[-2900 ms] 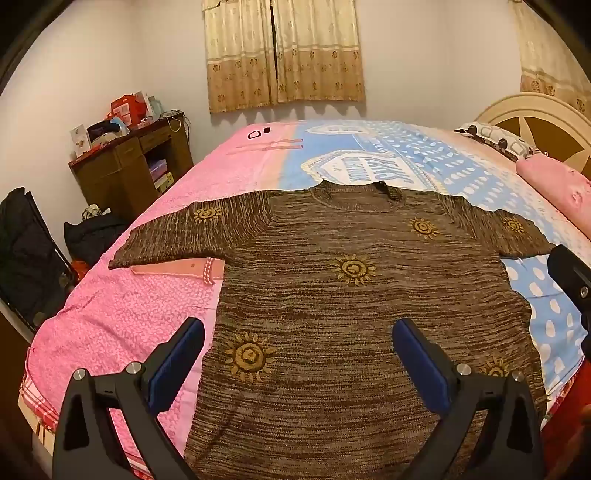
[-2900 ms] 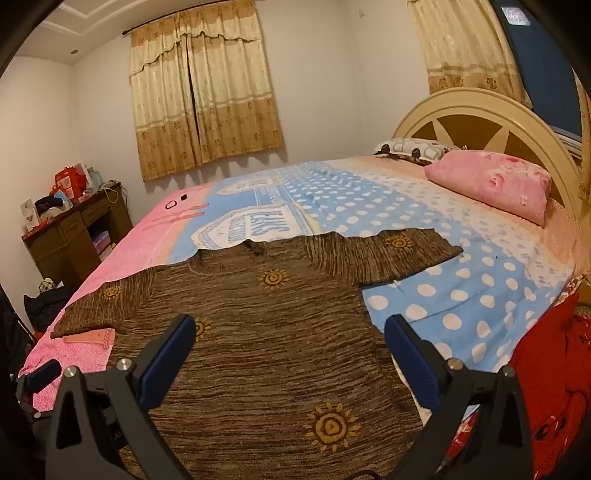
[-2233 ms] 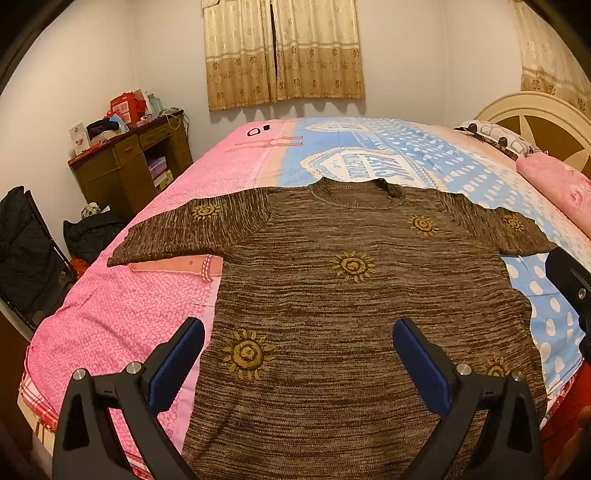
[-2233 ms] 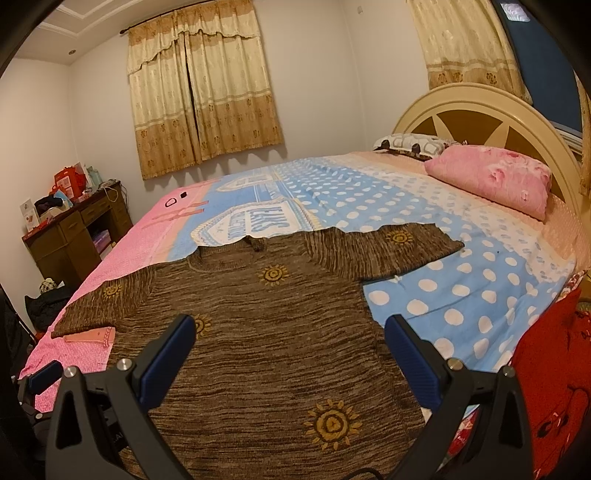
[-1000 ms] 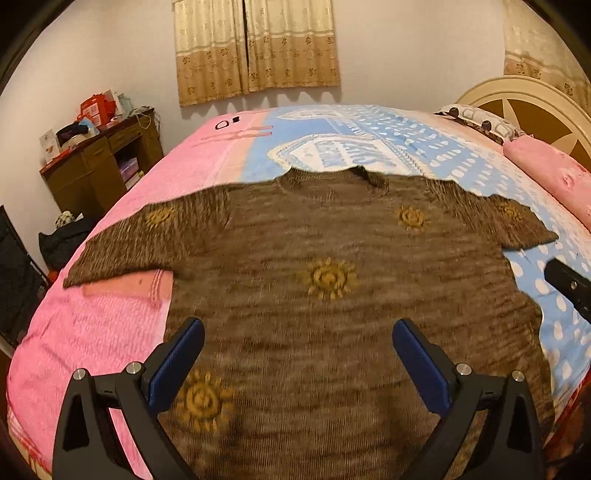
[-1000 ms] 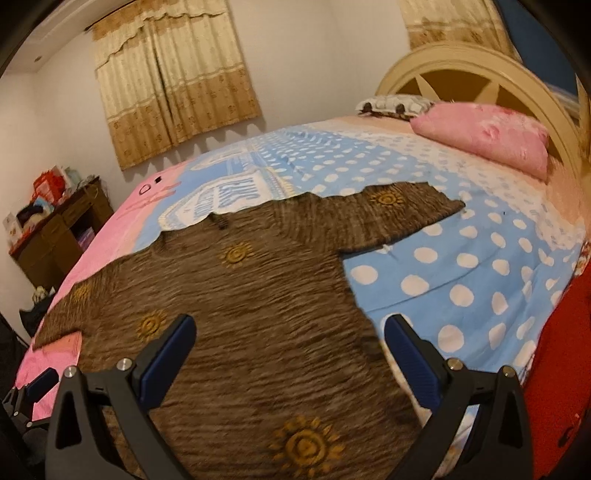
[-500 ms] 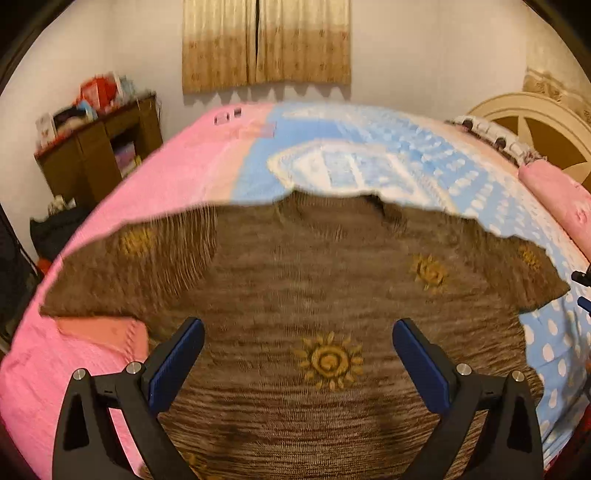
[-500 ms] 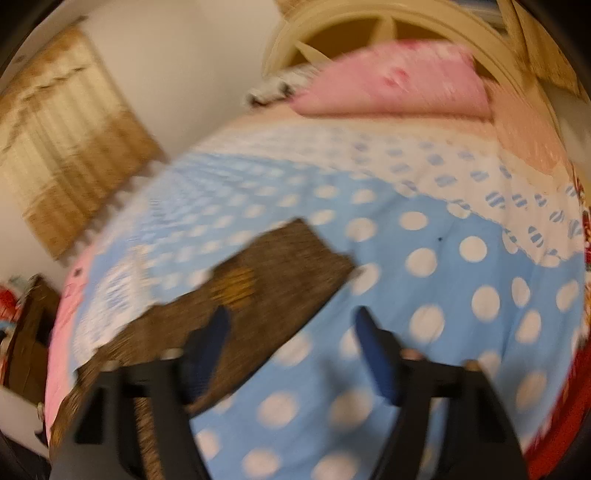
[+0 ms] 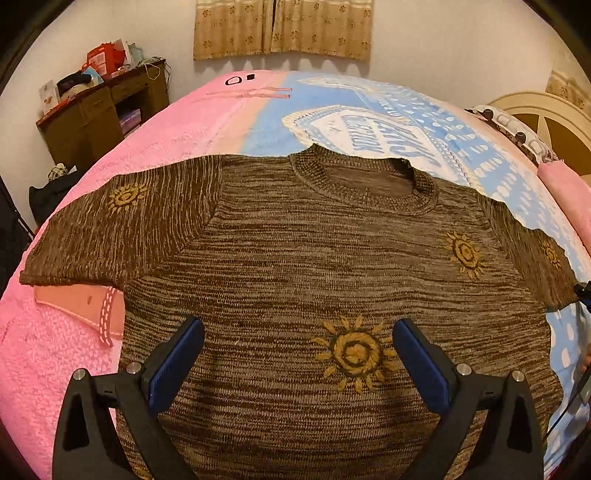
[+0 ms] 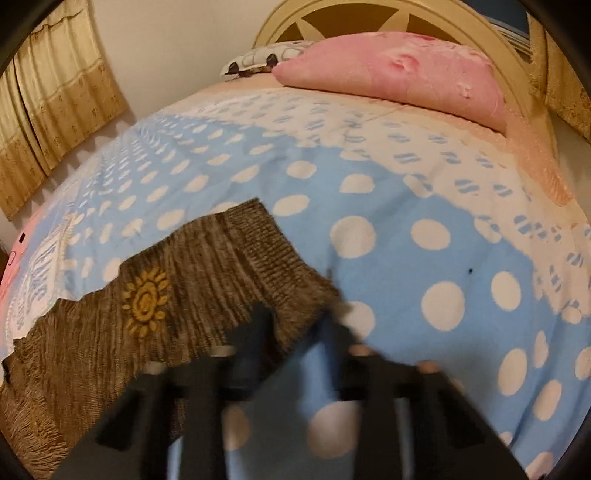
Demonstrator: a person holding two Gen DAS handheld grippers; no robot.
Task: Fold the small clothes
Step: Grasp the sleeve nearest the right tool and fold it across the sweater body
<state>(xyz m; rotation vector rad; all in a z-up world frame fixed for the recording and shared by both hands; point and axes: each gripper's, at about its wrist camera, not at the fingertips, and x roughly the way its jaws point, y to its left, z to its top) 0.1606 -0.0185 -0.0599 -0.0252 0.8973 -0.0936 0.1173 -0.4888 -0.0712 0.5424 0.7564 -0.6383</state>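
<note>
A brown knitted sweater with yellow sun patterns lies flat, front up, on the bed, with its collar at the far side. My left gripper hovers open over the chest, with a sun motif between its blue pads. In the right wrist view the sweater's right sleeve runs out onto the polka-dot cover. My right gripper is blurred at the cuff's near corner. Its jaws are closing and stand almost together, with the cuff edge between them.
The bed cover is pink on the left and blue with white dots on the right. A pink pillow lies against the cream headboard. A wooden desk with clutter stands at the left wall.
My right gripper swung right from the sweater's body to the sleeve cuff and narrowed from wide open to almost together. My left gripper moved forward over the chest and stayed open.
</note>
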